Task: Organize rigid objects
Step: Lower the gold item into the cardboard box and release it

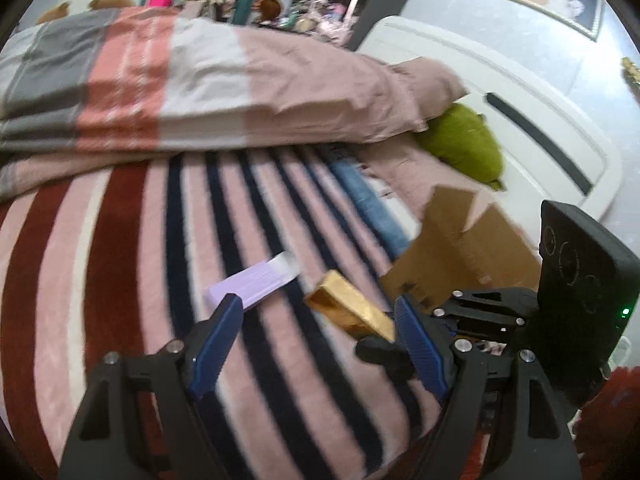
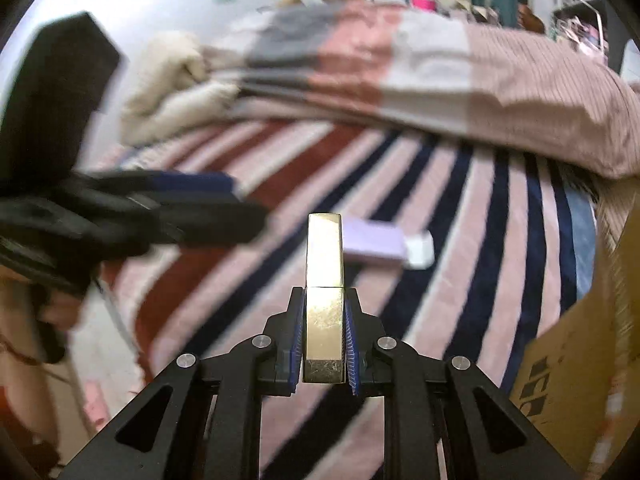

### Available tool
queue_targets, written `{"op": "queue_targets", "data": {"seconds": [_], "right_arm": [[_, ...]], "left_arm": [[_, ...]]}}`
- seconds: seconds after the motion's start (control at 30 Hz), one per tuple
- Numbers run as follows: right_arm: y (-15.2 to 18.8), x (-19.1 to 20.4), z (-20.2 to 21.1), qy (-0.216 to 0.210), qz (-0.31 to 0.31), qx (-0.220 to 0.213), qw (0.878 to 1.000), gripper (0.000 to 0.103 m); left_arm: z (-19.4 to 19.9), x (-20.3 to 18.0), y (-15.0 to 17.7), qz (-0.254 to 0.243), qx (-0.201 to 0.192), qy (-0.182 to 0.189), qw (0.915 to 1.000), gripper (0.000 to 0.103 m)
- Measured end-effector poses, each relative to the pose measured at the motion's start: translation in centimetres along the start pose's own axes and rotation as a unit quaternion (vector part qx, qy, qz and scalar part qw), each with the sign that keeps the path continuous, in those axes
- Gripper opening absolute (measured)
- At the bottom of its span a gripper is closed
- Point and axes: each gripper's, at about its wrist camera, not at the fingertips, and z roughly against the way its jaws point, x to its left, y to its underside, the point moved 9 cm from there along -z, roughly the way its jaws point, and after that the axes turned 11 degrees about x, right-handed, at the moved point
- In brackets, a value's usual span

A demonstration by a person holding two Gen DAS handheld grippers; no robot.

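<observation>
- Striped pink, dark red and navy blanket (image 1: 120, 260) covers the bed; folded pink-grey duvet (image 1: 200, 80) piled along its far side.
- Cardboard box (image 1: 472, 256) sits on the bed at the right, flaps up, near the white headboard (image 1: 520, 92); green pillow (image 1: 468, 144) just beyond it.
- Left claw (image 1: 320, 344) wide open, blue pads apart, nothing held, hovering above the blanket.
- Right claw (image 2: 324, 340) clamped on the gold bar (image 2: 324, 300), both pads pressed on its long sides; bar sticks out forward past the fingertips, off the blanket, close to the box.
- Lilac box (image 2: 374, 242) with a white end lies flat on the blanket, beyond the gold bar, touching neither claw.
</observation>
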Motion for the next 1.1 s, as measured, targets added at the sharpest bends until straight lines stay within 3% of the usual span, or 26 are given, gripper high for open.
{"op": "queue_targets", "data": {"seconds": [0.2,0.47,0.67,0.93,1.0,1.1], "right_arm": [[-1.6,-1.0,6.3,0.003,0.014,-0.056,0.998,0.013],[0.5,-7.9,11.3,0.041,-0.047,-0.085,0.994,0.013],[3.4,-13.0,12.3,0.07,-0.098,-0.055,0.991,0.013],[6.4,-16.7,11.3,0.092,-0.112,0.008,0.989,0.013],[6.7,-17.1,10.8,0.101,-0.111,0.028,0.988,0.013],[6.9,-17.8,10.8,0.118,-0.115,0.04,0.986,0.018]], "left_arm": [[-0.4,-5.8,-3.7,-0.046,0.001,0.034,0.9984,0.046],[-5.4,-13.9,-7.3,-0.105,0.037,0.06,0.992,0.041],[-10.6,-17.6,-7.7,-0.133,0.088,0.058,0.9855,0.039],[-14.5,-19.2,-7.3,-0.134,0.129,0.05,0.9813,0.041],[-14.5,-18.9,-7.3,-0.133,0.129,0.031,0.9823,0.063],[-13.2,-18.4,-7.5,-0.131,0.111,0.027,0.9848,0.072]]}}
